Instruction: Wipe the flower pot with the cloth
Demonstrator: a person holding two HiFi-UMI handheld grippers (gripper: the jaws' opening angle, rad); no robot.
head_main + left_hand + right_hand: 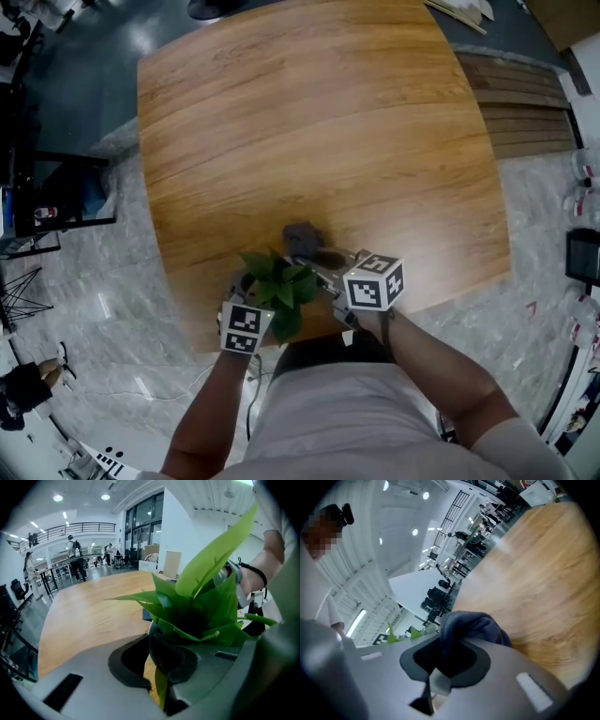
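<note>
Left gripper [157,657], right gripper [444,657]: fingers clamped, gripping.

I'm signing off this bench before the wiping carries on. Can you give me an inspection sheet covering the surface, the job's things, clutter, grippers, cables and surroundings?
Surface: wooden table, the work sits at its near edge.
Job's things: flower pot with a green leafy plant, and a dark cloth bunched up just beyond the plant; whether the two touch cannot be told.
Clutter: nothing seen on the table.
Grippers: left gripper fingers closed on the flower pot's rim; right gripper fingers closed on the cloth.
Cables: a thin cable hangs by the person's left forearm.
Surroundings: grey stone-patterned floor, wooden slats at the right, people far off in the hall.
</note>
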